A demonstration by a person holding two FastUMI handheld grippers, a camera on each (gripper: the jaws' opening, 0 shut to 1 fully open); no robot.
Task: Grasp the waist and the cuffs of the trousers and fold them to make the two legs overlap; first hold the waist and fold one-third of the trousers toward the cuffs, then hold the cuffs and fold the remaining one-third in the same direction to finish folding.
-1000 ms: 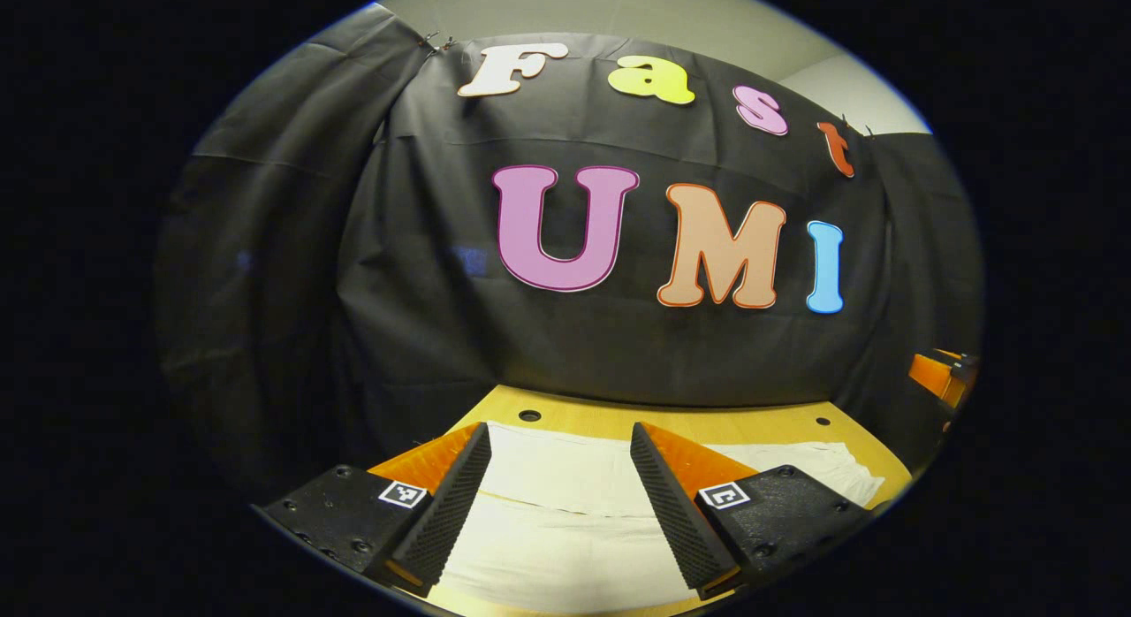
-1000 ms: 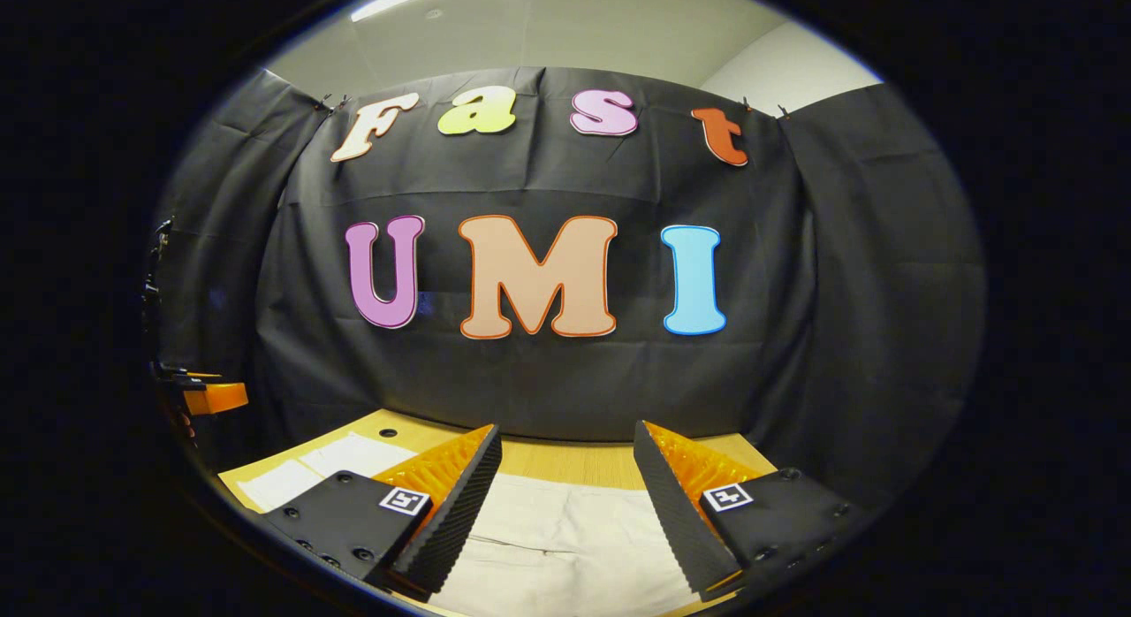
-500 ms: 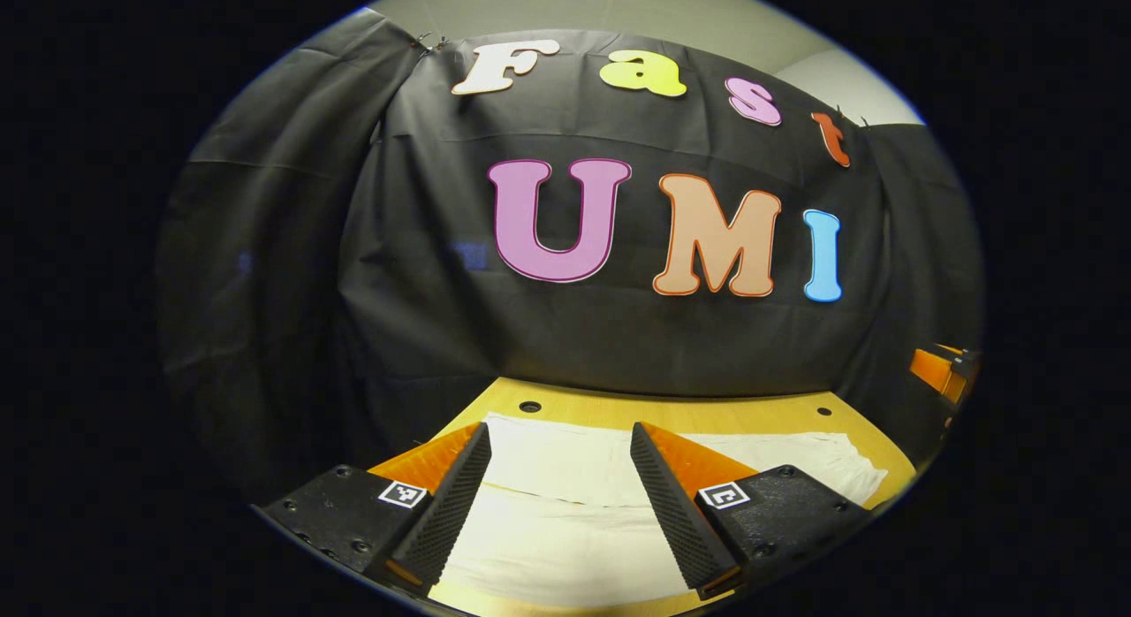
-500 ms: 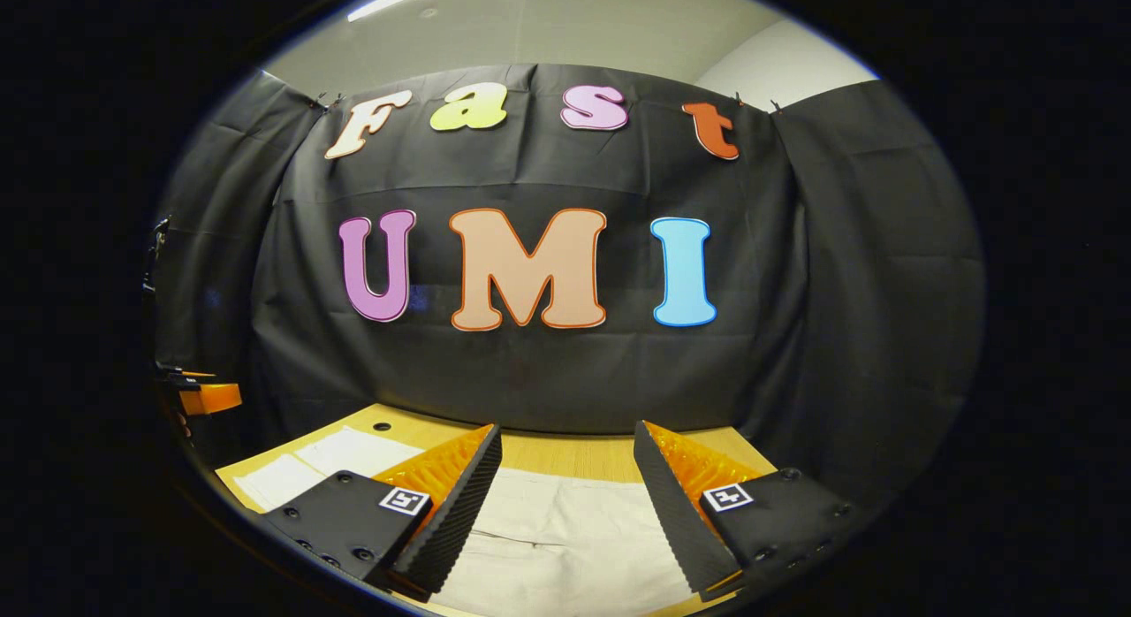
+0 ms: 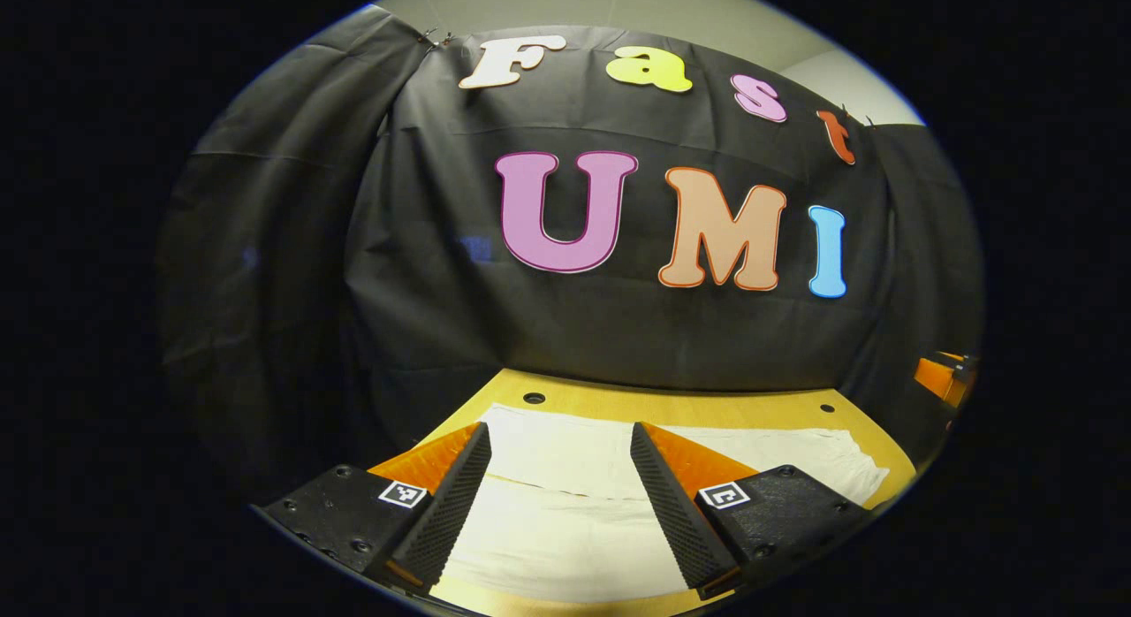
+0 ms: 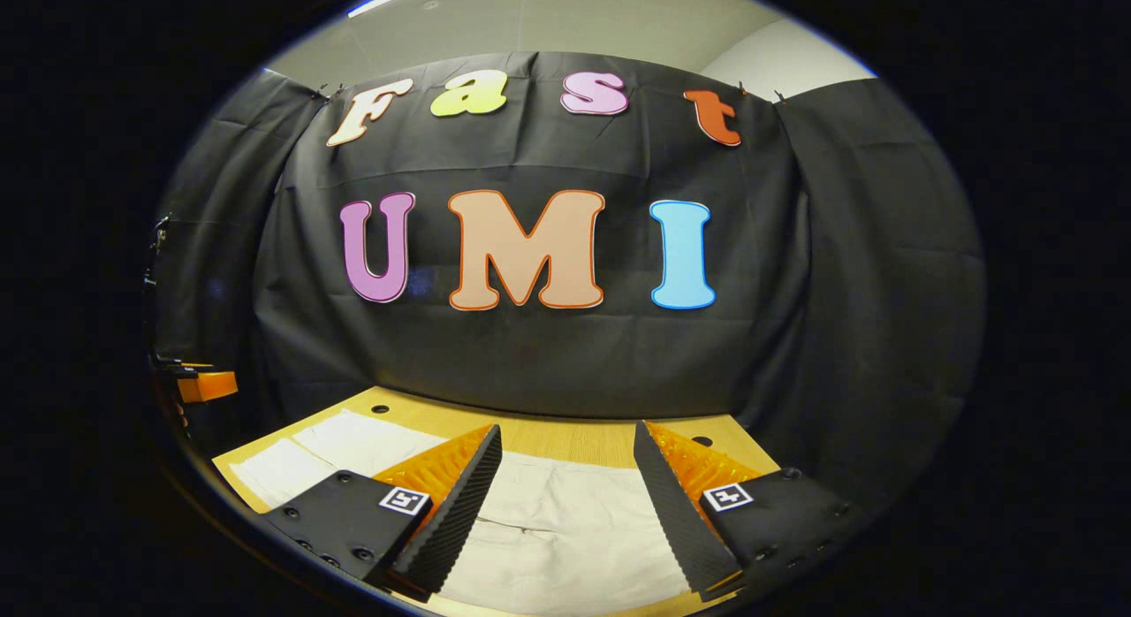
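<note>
Wooden table (image 5: pixel 671 407) with small round holes (image 5: pixel 534 397), black cloth wall (image 6: pixel 548 361), pale ceiling (image 6: pixel 565 20)

Black cloth wall (image 6: pixel 548 361) behind wooden table (image 6: pixel 565 431).

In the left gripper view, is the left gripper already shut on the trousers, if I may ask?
No, the left gripper is open, its fingers wide apart above the trousers, which lie flat on the table.
</note>
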